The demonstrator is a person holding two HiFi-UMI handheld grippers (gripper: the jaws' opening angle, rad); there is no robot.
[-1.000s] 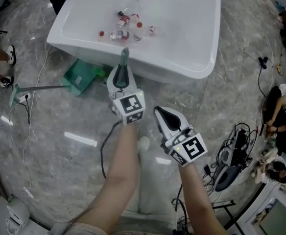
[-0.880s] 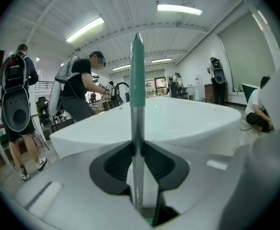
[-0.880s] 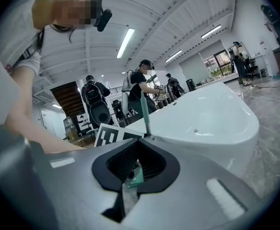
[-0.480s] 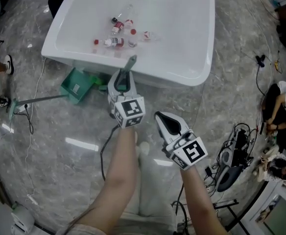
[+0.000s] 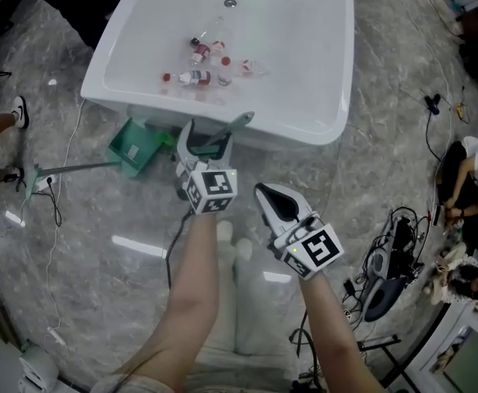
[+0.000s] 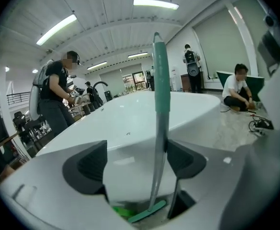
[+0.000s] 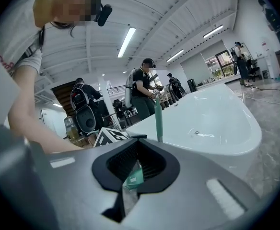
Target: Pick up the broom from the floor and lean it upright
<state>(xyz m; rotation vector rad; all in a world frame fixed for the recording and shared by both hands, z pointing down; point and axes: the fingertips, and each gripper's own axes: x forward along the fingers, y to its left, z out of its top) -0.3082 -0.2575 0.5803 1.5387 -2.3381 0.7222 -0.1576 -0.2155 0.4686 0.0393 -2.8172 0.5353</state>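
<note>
The broom stands upright against the white bathtub (image 5: 321, 113). Its grey shaft with a teal grip (image 6: 160, 90) rises between the jaws of my left gripper (image 6: 135, 163), close beside the right pad (image 6: 185, 159). Those jaws are opening and do not clamp the shaft. The teal head (image 6: 147, 211) rests on the floor below. From the head view the broom's grip (image 5: 232, 124) slants right over the tub's rim, just past my left gripper (image 5: 205, 139). My right gripper (image 5: 266, 193) hovers to the right with its jaws shut and empty; from the right gripper view (image 7: 137, 147) the broom's grip (image 7: 158, 123) shows ahead.
A green dustpan (image 5: 133, 142) with a long handle lies on the marble floor left of the tub. Several small bottles (image 5: 202, 64) lie inside the tub. Cables and gear (image 5: 390, 256) and seated people (image 5: 472, 174) are at the right. A person (image 6: 56, 97) stands behind the tub.
My left gripper's jaws have gone from shut on the broom's shaft to wide apart. The gripper rolled, and the broom's grip tipped right onto the tub's rim. The right gripper stayed put.
</note>
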